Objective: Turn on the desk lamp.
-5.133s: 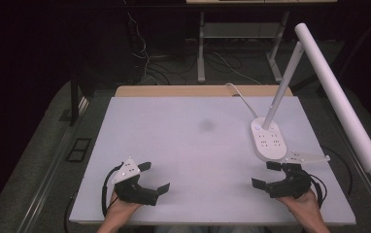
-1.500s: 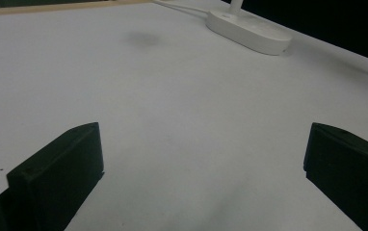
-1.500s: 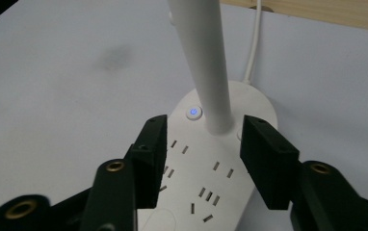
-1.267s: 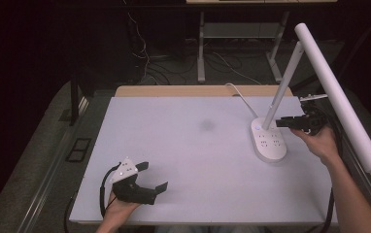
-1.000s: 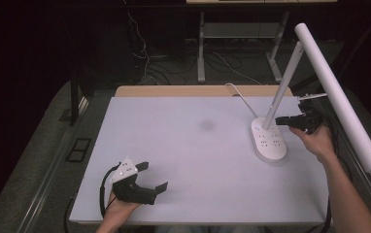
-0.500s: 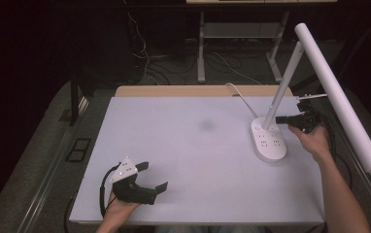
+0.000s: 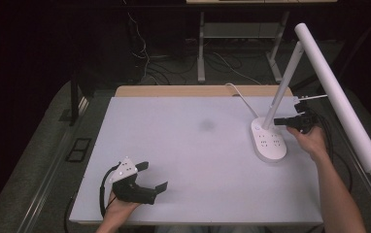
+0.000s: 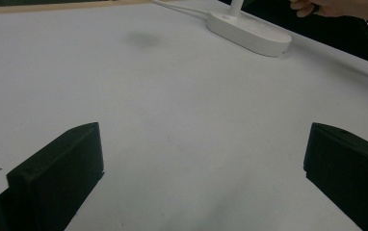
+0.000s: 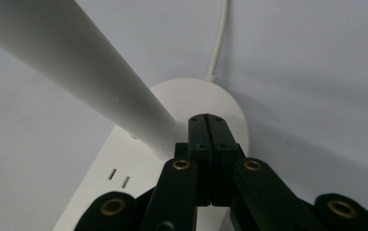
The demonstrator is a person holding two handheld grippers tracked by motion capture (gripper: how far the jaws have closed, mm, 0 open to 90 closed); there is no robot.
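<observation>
Surface [image 7: 183, 160]: pale grey-white sheet, plain, with one faint darker smudge [image 7: 207, 125] near centre; tan wooden edge [image 7: 188, 91] along far side. Desk lamp [image 7: 290, 73]: white throughout — base, stem, bar head, cord. Lamp base [image 7: 269, 141] carries small grey socket-slot marks. Left tool [image 7: 147, 178]: black jaws, white top plate. Right tool [image 7: 281, 121]: black, with brass-coloured pivot pins [image 9: 181, 165]. Surroundings dark, near black.
</observation>
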